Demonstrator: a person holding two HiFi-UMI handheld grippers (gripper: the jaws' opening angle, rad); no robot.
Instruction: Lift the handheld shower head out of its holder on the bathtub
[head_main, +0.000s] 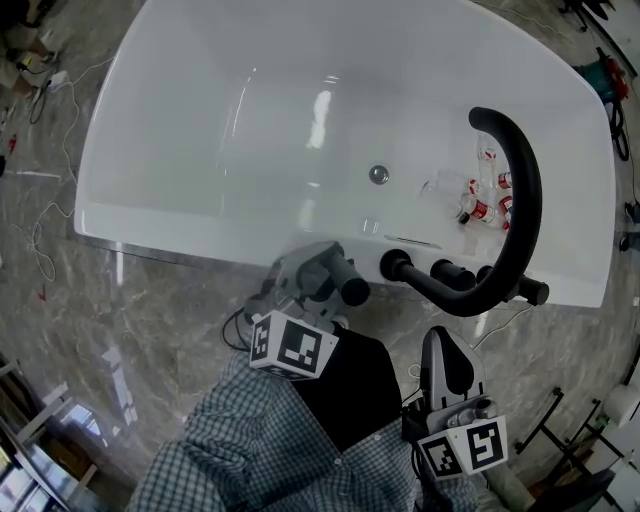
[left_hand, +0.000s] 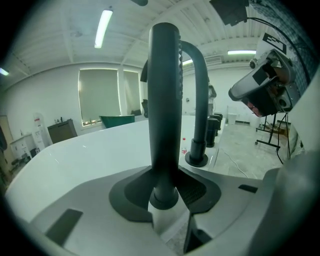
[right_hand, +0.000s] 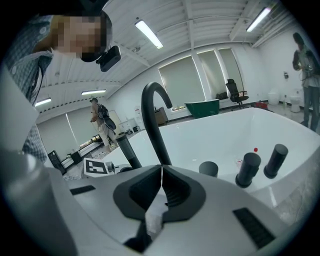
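L gripper (left_hand: 167, 202) jaws wide, straddling upright shower head (left_hand: 165, 100), no squeeze yet; R gripper (right_hand: 161, 192) shut, empty, farther off.

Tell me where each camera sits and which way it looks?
Head view: on the person's head, looking steeply down at the tub; shows the left gripper, right gripper and shirt.
Left gripper view: on the left gripper, looking along its parted jaws at the shower head standing between them.
Right gripper view: on the right gripper, looking along its closed jaws over the tub; shows the shirt.
Shared: all three show the spout; head and left gripper views share the shower head.
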